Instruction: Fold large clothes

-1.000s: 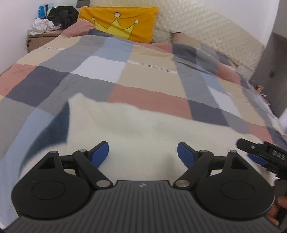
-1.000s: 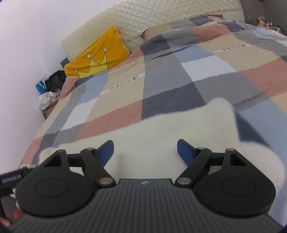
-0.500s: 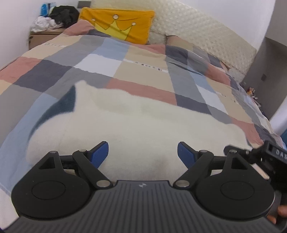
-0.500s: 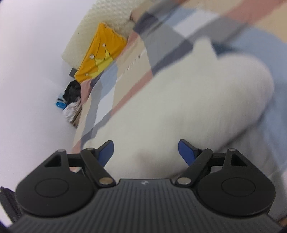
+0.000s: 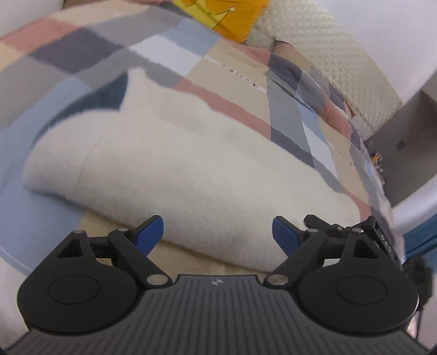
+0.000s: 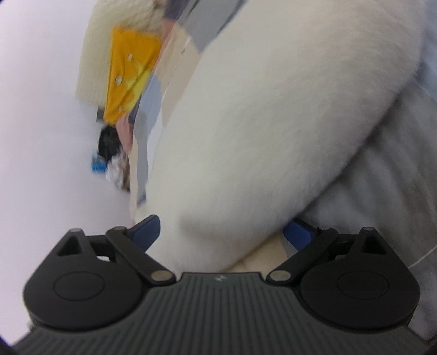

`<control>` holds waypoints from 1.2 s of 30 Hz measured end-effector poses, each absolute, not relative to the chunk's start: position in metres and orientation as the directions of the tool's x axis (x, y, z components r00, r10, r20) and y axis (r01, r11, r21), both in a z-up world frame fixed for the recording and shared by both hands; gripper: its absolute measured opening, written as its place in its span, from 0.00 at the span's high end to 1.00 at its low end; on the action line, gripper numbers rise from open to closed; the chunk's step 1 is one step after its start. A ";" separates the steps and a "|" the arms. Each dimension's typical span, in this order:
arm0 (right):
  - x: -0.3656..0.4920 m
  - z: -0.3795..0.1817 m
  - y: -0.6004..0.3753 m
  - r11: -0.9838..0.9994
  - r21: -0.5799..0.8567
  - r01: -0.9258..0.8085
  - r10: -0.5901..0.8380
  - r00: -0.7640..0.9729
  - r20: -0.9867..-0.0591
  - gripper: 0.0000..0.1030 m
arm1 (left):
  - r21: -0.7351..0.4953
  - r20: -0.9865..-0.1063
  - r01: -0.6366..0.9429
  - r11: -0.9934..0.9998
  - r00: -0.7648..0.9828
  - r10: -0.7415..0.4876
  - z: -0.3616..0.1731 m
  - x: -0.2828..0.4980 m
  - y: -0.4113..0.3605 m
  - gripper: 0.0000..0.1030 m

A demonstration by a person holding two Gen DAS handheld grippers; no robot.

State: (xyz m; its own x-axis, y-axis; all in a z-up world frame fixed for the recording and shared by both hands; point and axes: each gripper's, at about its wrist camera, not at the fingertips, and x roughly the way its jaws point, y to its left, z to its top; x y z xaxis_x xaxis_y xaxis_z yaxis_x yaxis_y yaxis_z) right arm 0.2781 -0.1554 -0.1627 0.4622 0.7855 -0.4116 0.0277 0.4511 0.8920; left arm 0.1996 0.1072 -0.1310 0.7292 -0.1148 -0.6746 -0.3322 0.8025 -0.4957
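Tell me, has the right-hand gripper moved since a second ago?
Yes. The right gripper has rolled and dropped toward the white garment: the yellow pillow now stands tilted on end, and its jaws have just been opening, astride the garment's edge.

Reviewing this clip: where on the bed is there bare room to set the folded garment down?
Bare checked quilt lies between the white fleece garment and the yellow crown pillow, and along the garment's left end. The near edge is crowded: the open left gripper and right gripper flank the garment's fold.
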 end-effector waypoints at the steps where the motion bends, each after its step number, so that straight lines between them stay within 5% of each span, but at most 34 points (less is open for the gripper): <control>1: 0.279 -0.167 -0.158 0.425 0.903 0.059 0.784 0.475 -0.400 0.05 | -0.524 -0.671 -0.340 0.781 0.729 -0.133 -0.133 0.199 0.111 0.11; 12: 0.305 -0.190 -0.162 0.264 0.943 0.203 0.781 0.529 -0.332 0.02 | -0.771 -0.575 -0.341 0.538 0.736 -0.357 -0.164 0.203 0.131 0.09; 19: 0.307 -0.185 -0.166 0.302 0.939 0.165 0.776 0.530 -0.343 0.26 | -0.822 -0.551 -0.379 0.425 0.717 -0.426 -0.193 0.215 0.134 0.08; 29: 0.304 -0.184 -0.175 0.256 0.959 0.121 0.784 0.554 -0.280 0.31 | -0.879 -0.477 -0.450 0.157 0.827 -0.299 -0.224 0.212 0.170 0.08; 36: 0.305 -0.188 -0.177 0.227 0.964 0.142 0.785 0.559 -0.267 0.31 | -0.855 -0.517 -0.504 0.117 0.844 -0.141 -0.222 0.210 0.197 0.10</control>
State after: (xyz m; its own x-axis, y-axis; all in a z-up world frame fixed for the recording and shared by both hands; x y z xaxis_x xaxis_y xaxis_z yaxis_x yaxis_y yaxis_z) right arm 0.3049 -0.1775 -0.1877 0.5591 0.7849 -0.2669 0.1416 0.2268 0.9636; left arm 0.2102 0.1972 -0.2220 0.8441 -0.1414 -0.5172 -0.5044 0.1174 -0.8554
